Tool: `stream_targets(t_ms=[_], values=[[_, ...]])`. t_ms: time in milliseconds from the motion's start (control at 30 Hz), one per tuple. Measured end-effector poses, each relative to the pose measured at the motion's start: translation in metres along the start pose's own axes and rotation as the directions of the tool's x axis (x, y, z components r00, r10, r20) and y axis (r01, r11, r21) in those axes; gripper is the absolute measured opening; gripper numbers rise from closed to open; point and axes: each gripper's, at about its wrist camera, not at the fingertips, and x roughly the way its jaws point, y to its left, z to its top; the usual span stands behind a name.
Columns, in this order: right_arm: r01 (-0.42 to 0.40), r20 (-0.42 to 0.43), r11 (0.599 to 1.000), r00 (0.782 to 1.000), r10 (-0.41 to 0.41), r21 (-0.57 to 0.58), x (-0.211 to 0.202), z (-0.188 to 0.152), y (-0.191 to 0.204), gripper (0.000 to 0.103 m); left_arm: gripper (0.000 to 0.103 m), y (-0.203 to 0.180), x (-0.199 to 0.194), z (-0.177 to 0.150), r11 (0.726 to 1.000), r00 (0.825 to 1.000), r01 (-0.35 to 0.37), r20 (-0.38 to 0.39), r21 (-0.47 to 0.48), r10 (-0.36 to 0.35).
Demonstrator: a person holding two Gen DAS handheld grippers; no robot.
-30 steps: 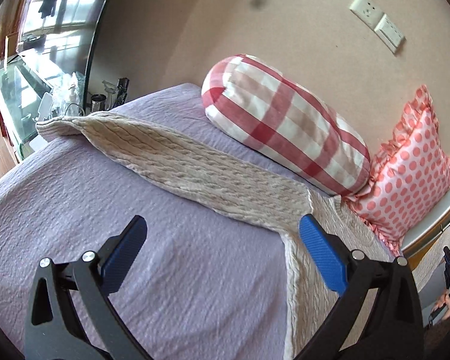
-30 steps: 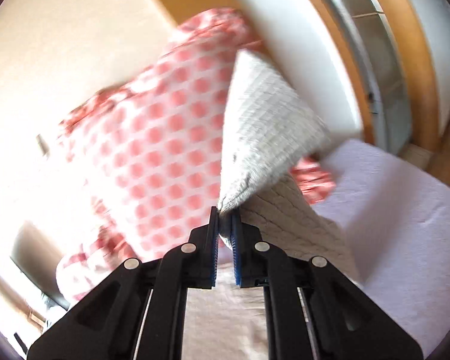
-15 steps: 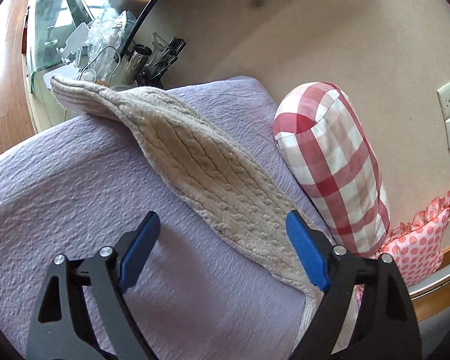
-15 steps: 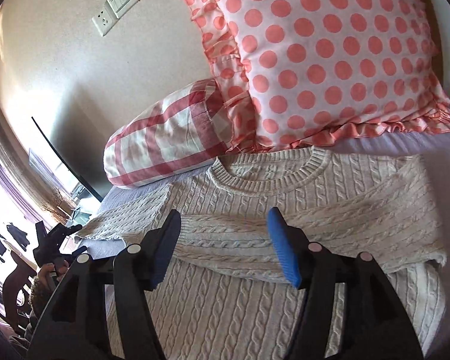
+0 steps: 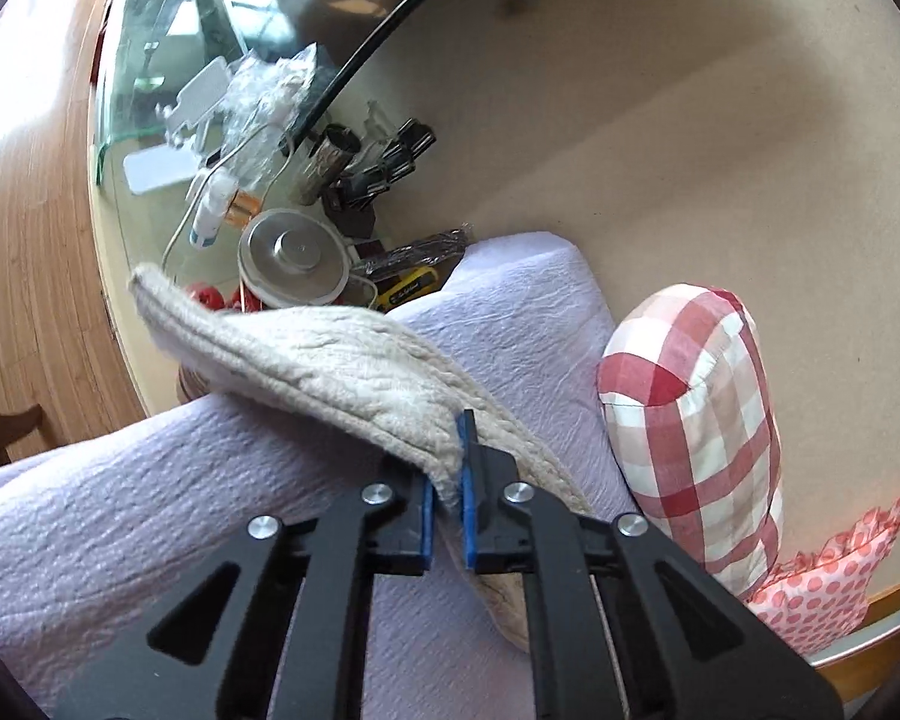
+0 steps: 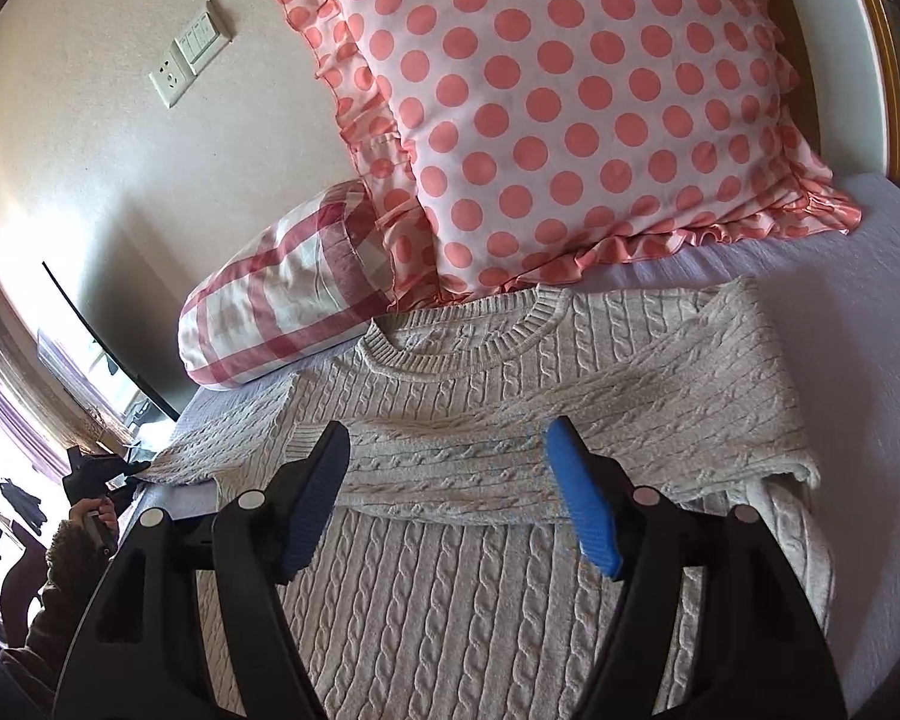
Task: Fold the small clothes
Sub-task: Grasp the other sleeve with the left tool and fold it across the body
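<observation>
A cream cable-knit sweater (image 6: 450, 588) lies flat on the lilac bed cover (image 6: 870, 396), collar toward the pillows. One sleeve (image 6: 570, 420) is folded across its chest. My right gripper (image 6: 456, 498) is open and empty, hovering just above that folded sleeve. In the left wrist view, my left gripper (image 5: 445, 504) is shut on the edge of the other sleeve (image 5: 306, 354), which lifts off the bed cover (image 5: 150, 516) and stretches to the upper left, its cuff hanging past the bed's edge.
A red-checked bolster (image 5: 696, 414) and a pink polka-dot pillow (image 6: 570, 108) lean on the wall behind the sweater. A cluttered glass side table (image 5: 222, 138) with a round metal lid stands beyond the bed's end. Wooden floor (image 5: 24, 228) lies left.
My left gripper closed on the sleeve's edge and moved in toward it; half a second ago it was open. My right gripper let go of the other sleeve a second ago and stays open.
</observation>
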Motion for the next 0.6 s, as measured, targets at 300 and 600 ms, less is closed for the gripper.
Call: stream_targets(t_ms=[300, 600], values=[[0.053, 0.087, 0.996, 0.994, -0.059, 0.078, -0.027, 0.003, -0.028, 0.070, 0.006, -0.272, -0.066, -0.168, 0.631, 0.963, 0.238, -0.093, 0.738, -0.255], [0.065, -0.015, 0.977, 0.998, -0.063, 0.202, -0.018, 0.005, -0.073, 0.070, 0.028, -0.323, -0.038, -0.381, 0.212, 0.931, 0.357, -0.330, 0.909, -0.152]])
